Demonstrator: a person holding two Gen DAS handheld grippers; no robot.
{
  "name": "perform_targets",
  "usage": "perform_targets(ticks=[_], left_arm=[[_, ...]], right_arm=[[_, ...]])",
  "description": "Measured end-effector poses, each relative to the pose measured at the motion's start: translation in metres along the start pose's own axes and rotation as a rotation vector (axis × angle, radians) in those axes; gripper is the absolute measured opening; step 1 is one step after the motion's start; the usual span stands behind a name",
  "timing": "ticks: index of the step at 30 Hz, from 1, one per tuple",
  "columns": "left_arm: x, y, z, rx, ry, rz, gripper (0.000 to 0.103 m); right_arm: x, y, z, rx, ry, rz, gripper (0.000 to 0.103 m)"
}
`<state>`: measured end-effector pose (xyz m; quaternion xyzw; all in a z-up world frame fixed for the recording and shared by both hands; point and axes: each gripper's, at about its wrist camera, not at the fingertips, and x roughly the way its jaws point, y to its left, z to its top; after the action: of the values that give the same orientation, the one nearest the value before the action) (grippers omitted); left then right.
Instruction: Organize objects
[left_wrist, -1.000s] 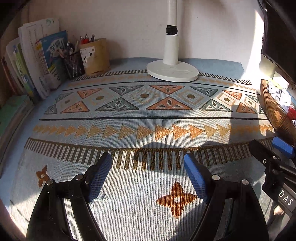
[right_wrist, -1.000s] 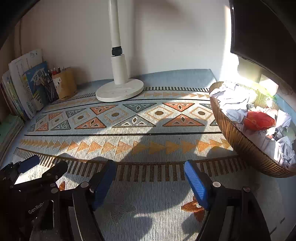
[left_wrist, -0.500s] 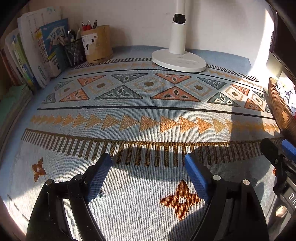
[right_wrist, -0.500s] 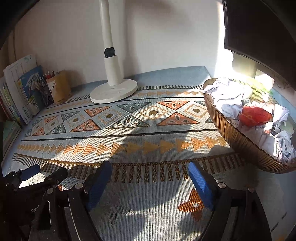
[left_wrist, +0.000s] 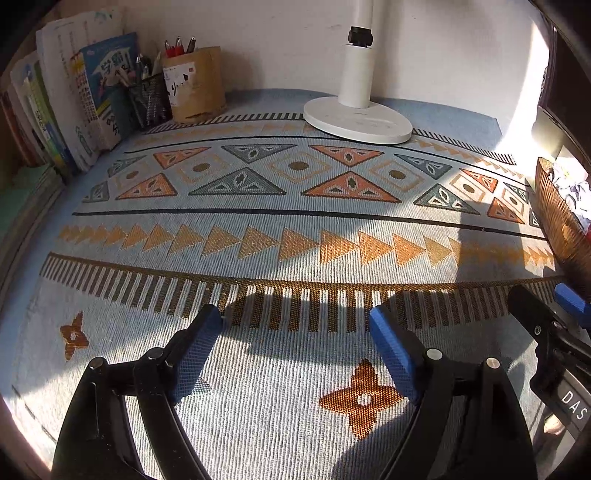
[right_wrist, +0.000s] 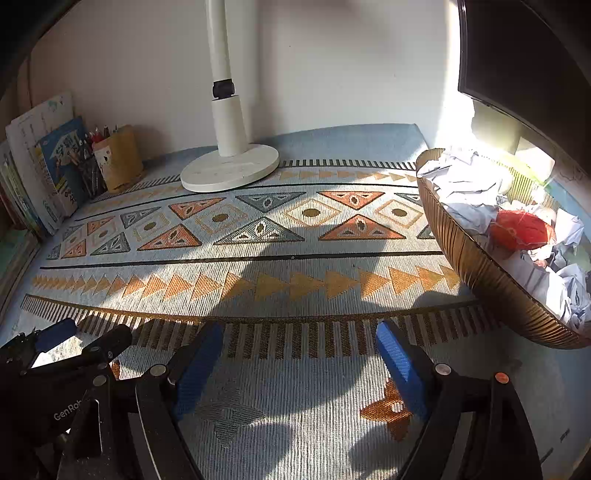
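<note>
My left gripper (left_wrist: 295, 325) is open and empty, low over the patterned mat (left_wrist: 295, 221). My right gripper (right_wrist: 299, 336) is open and empty too, beside it on the right; it also shows in the left wrist view (left_wrist: 543, 302). The left gripper shows at the lower left of the right wrist view (right_wrist: 85, 336). A ribbed brown bowl (right_wrist: 491, 280) at the right holds crumpled white paper (right_wrist: 461, 184) and a red ball (right_wrist: 521, 229). A brown pen holder (left_wrist: 195, 88) and a black mesh pen cup (left_wrist: 149, 98) stand at the back left.
A white lamp base (left_wrist: 356, 118) with its post stands at the back middle. Books and booklets (left_wrist: 74, 99) lean against the left wall. A dark monitor (right_wrist: 524, 55) hangs over the bowl at the right. The wall closes the back.
Both grippers have shifted slightly; the left view now looks further left and closer to the pen holders. Both stay open and empty.
</note>
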<state>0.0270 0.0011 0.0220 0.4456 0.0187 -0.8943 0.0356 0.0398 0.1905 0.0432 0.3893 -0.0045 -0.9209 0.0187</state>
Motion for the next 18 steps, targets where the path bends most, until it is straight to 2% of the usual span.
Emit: perform_targets(ticks=[6, 10, 15, 18], left_arm=[[0.001, 0.000, 0.000, 0.001, 0.002, -0.004, 0.084], [0.007, -0.006, 0.002, 0.030, 0.038, -0.021, 0.103], [0.008, -0.006, 0.001, 0.027, 0.036, -0.023, 0.103], [0.008, -0.005, 0.001, 0.025, 0.037, -0.021, 0.103]], right_arm=[[0.005, 0.004, 0.001, -0.021, 0.029, 0.002, 0.084], [0.014, 0.003, 0.002, -0.013, 0.074, 0.000, 0.084], [0.018, 0.001, 0.001, -0.005, 0.102, 0.002, 0.084], [0.027, 0.000, 0.002, 0.000, 0.152, -0.003, 0.085]])
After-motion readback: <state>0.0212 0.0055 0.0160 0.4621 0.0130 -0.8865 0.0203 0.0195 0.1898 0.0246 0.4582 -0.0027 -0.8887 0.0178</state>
